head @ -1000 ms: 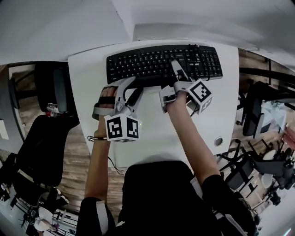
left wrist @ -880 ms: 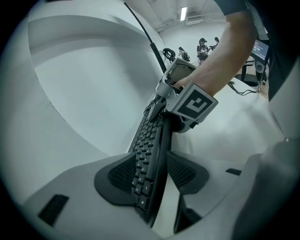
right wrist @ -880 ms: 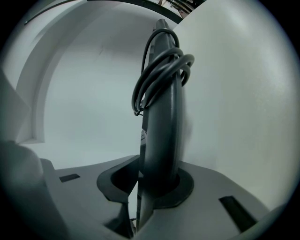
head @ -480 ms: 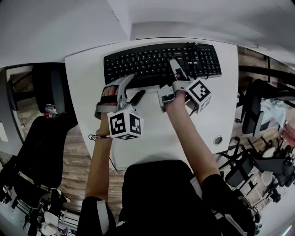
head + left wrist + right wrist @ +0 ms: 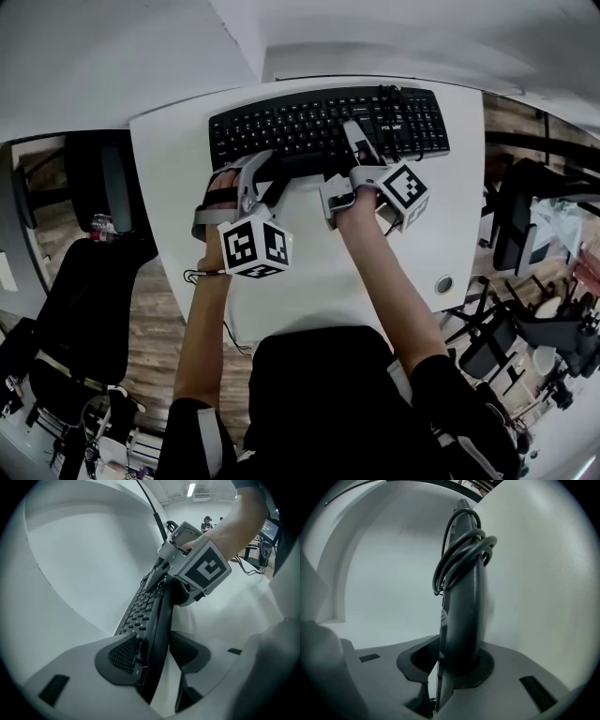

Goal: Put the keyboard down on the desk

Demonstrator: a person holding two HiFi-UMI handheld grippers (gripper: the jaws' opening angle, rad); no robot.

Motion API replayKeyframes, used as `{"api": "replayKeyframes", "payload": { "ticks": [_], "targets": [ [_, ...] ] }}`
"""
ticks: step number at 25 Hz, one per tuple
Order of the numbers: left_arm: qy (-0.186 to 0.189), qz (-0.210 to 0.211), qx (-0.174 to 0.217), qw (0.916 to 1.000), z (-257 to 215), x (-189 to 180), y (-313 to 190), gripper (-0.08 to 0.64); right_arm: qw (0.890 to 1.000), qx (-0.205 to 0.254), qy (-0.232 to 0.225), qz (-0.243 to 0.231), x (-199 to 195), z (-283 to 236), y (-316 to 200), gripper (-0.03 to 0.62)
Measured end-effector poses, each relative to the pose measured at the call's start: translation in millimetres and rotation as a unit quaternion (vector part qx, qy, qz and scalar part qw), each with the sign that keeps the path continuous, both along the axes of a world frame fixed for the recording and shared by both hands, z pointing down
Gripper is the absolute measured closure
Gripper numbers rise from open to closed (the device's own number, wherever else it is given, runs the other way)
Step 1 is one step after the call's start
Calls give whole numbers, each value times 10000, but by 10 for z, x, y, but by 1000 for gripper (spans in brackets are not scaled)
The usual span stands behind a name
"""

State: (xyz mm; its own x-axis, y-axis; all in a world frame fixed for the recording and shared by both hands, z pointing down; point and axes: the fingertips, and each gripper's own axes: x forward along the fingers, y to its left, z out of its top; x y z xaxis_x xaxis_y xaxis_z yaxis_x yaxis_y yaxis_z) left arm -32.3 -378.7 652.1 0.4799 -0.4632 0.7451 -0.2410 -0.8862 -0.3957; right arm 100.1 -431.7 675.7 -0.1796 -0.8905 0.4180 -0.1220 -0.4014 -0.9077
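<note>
right gripper (image 5: 457, 666) clamps flat keyboard (image 5: 309, 127); left gripper (image 5: 153, 651) jaws, just closing, gape round it.

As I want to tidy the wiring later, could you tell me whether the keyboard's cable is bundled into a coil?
Yes, the black cable lies looped in a coil at the far end of the keyboard.

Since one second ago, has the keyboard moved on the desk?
No. The keyboard sits equally close to the far edge of the desk as before.

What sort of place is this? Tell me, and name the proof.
Likely an office or lab workspace: a white desk holding a keyboard, with a black office chair beside it.
</note>
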Motion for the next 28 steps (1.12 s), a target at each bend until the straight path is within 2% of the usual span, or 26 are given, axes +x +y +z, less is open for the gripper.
{"api": "replayKeyframes", "payload": {
  "ticks": [9,15,28],
  "targets": [
    [-130,160,-108,9997,87,4,-2,342,9999,39,141,-79,7,-1,-11,488],
    [-164,69,-88,9998,109,-15,20,344,9997,-95,184,-156,-4,15,33,480],
    [-370,49,-45,9993,189,-36,1,344,9955,-373,209,-850,76,1,399,425]
  ]
}}
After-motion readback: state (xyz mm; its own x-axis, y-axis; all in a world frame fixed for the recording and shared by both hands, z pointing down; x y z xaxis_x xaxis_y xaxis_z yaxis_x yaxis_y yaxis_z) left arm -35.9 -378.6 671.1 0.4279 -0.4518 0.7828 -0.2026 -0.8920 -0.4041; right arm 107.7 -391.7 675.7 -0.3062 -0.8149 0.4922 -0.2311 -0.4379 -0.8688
